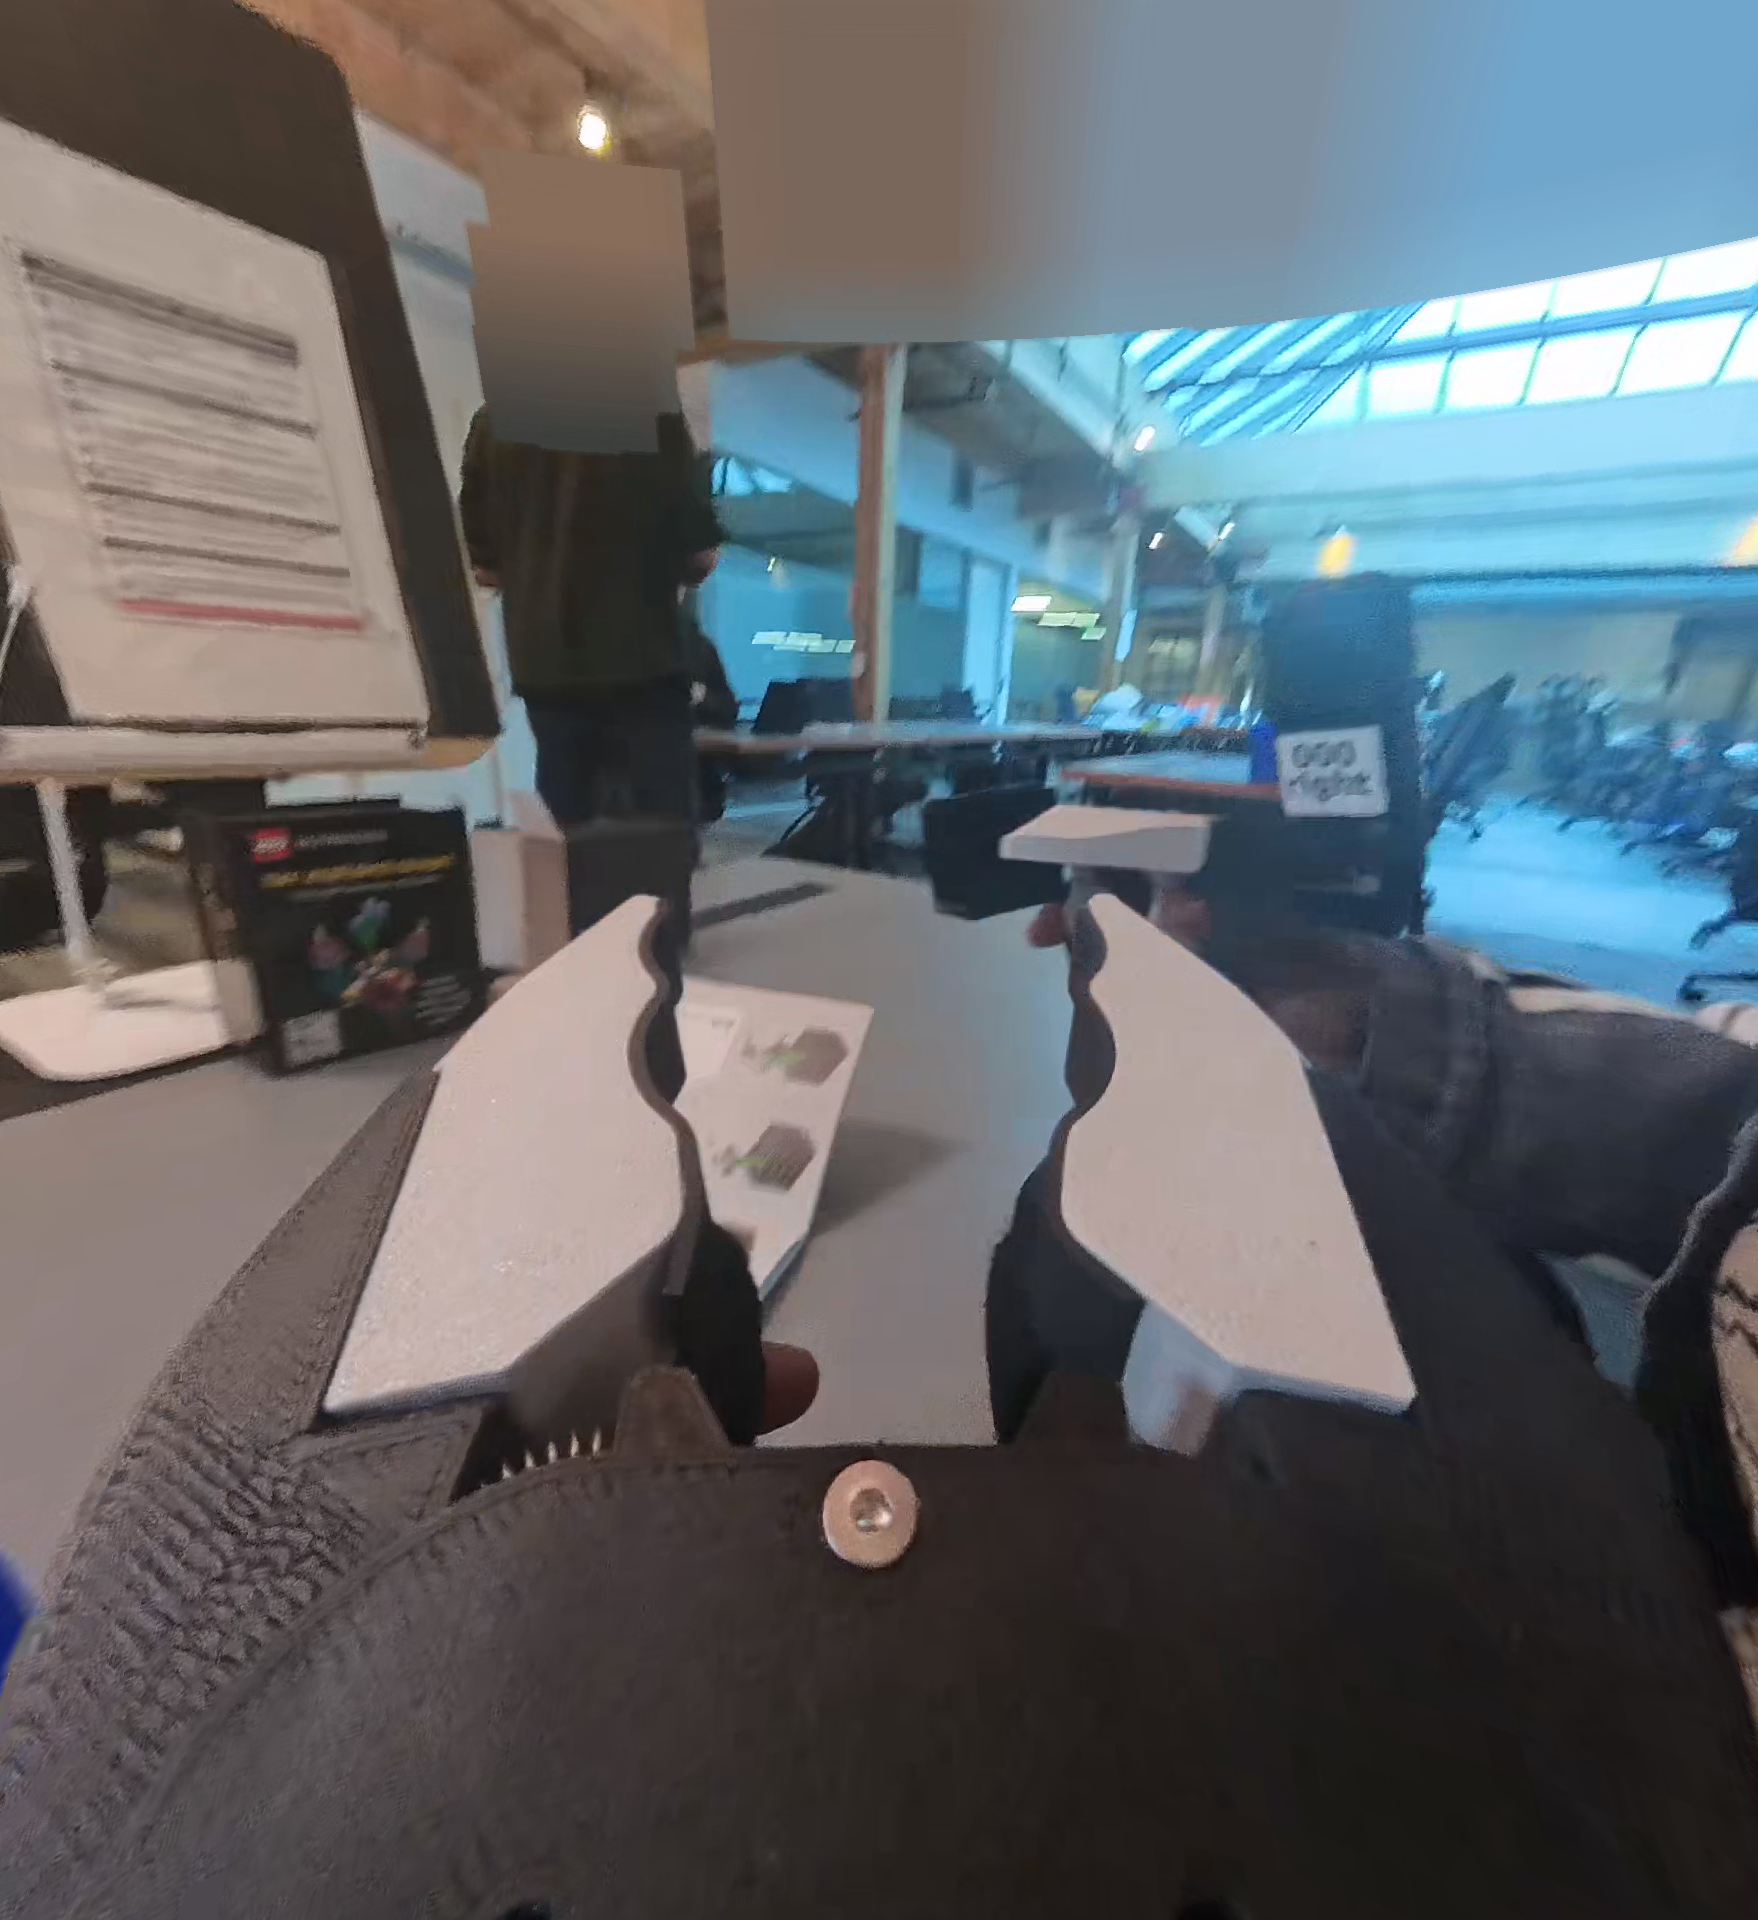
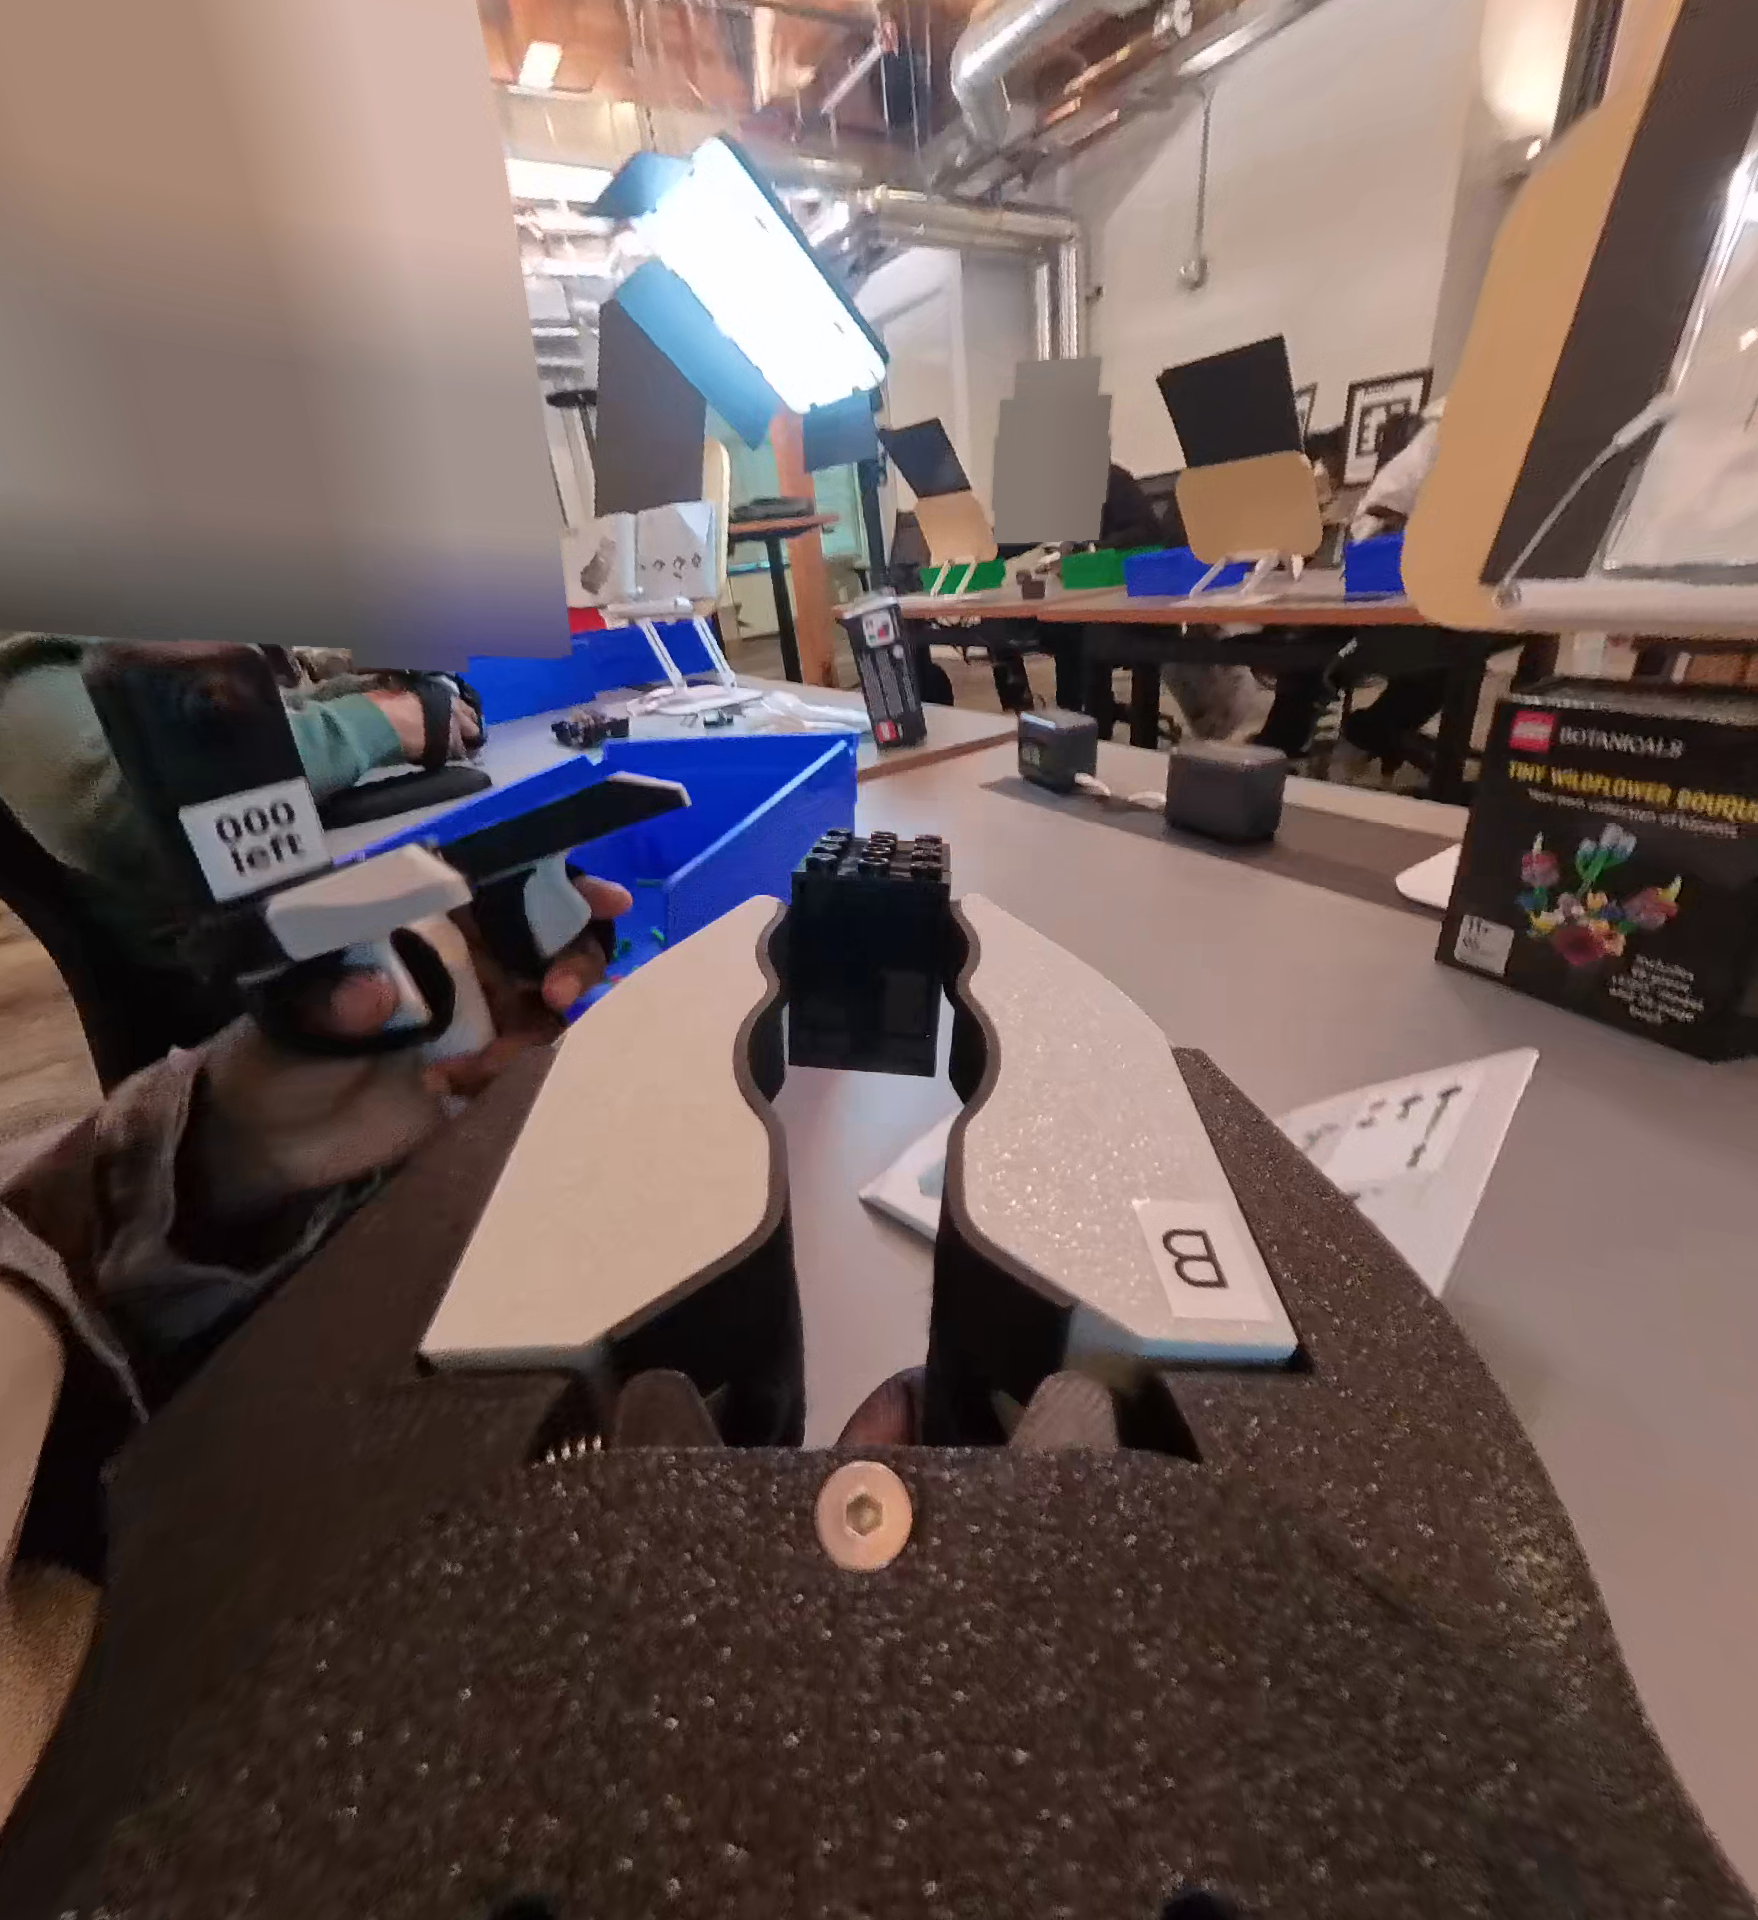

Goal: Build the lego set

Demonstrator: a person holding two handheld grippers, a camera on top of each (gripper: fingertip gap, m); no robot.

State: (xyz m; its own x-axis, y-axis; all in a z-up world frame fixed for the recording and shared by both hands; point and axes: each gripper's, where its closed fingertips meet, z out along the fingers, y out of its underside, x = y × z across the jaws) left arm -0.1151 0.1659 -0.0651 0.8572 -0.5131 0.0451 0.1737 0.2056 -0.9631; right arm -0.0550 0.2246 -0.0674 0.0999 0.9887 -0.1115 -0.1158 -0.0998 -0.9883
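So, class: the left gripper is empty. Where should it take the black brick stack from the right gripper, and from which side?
Probably the studded upper end of the black brick stack: the right gripper clamps its sides, leaving that end clear above the fingers. The open left gripper would come from above, closing on the free front and back faces.

Your desk (image 2: 1218,997) is a plain grey surface. On it, an open instruction booklet (image 2: 1394,1164) lies flat near you, and a black lego box (image 2: 1644,873) with flowers pictured on it stands upright farther back. A white document stand (image 1: 96,997) rests its base just beside that box. A blue bin (image 2: 740,821) sits on the other side, and two small dark grey boxes (image 2: 1223,790) rest on a dark strip toward the far edge.
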